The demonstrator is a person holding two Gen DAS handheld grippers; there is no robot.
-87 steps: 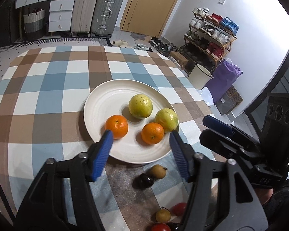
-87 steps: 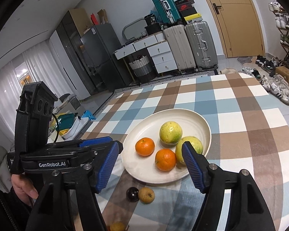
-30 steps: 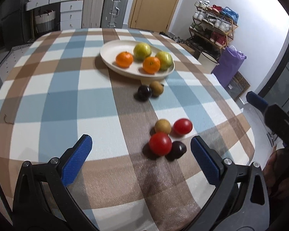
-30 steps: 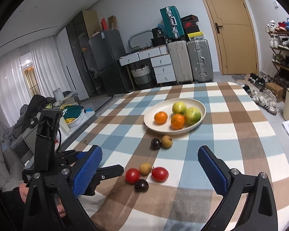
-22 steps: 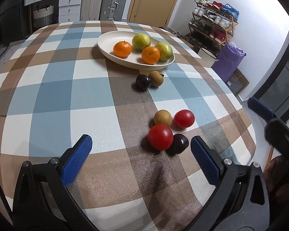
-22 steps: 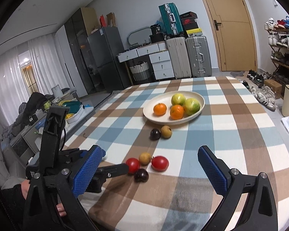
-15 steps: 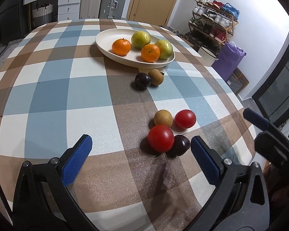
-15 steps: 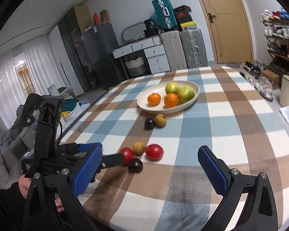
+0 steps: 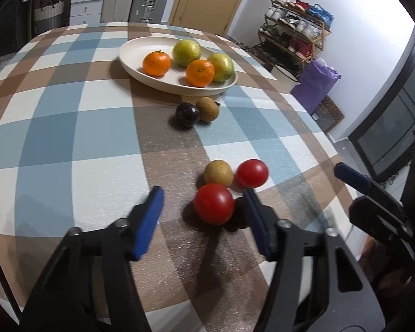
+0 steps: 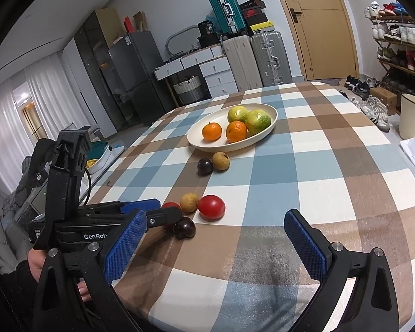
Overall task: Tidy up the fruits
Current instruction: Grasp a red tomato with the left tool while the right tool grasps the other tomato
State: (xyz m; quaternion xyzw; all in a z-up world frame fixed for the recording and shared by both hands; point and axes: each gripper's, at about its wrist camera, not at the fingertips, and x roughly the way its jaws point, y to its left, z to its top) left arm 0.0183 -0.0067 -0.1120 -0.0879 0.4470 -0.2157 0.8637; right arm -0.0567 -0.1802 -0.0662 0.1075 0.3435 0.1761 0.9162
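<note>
We hold left gripper low, fwd, jaws apart but narrower than right's. Right gripper jaws spread wide, nothing btwn. Our left hand wraps left gripper's handle.

Suitcases beside door; shoe rack right; fridge left.

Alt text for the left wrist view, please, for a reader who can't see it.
The open left gripper reaches over a checked tablecloth toward a red tomato between its blue fingers, in a cluster of small fruits. Beyond, a cream plate holds two oranges and two green fruits.
</note>
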